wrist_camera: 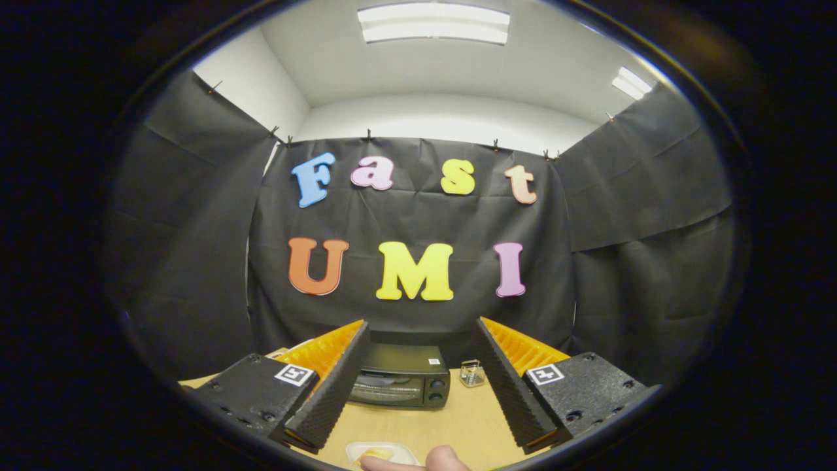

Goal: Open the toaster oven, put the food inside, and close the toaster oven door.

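A small black toaster oven (400, 383) stands on the wooden table (458, 418) beyond my fingers, its glass door closed. My gripper (422, 343) is open, with nothing between its two black ridged fingers (337, 386). Close under the fingers lies a small white tray (380, 452) with yellowish food (376, 454) in it. A person's fingertip (444, 459) rests beside that tray.
A small metal wire object (471, 373) stands on the table just right of the oven. Black cloth walls close the booth behind and on both sides.
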`<action>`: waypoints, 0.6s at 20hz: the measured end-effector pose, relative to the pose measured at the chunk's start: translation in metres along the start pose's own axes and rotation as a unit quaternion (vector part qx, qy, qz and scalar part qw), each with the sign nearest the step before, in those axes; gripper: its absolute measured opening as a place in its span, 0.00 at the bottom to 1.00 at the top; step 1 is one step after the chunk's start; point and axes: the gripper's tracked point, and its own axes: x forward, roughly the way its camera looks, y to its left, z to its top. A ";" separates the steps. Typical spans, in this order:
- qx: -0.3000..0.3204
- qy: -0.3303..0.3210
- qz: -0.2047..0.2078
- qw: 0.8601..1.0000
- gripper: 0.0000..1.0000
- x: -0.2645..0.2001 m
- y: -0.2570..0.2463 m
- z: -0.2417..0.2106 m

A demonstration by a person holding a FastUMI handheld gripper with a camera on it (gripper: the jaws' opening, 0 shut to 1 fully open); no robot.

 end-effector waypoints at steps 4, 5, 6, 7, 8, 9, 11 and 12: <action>0.009 0.009 0.002 1.000 1.00 0.006 0.003 -0.004; 0.012 0.009 0.004 1.000 1.00 0.007 0.005 -0.005; 0.016 0.007 0.008 1.000 1.00 0.009 0.008 -0.004; 0.019 0.008 0.010 1.000 1.00 0.011 0.010 -0.005; 0.018 0.007 0.009 1.000 1.00 0.015 0.010 -0.005; 0.014 0.009 0.006 1.000 1.00 0.018 0.009 -0.009; 0.008 0.012 0.001 1.000 1.00 0.028 0.011 -0.014; 0.008 0.010 0.002 1.000 1.00 0.034 0.013 -0.014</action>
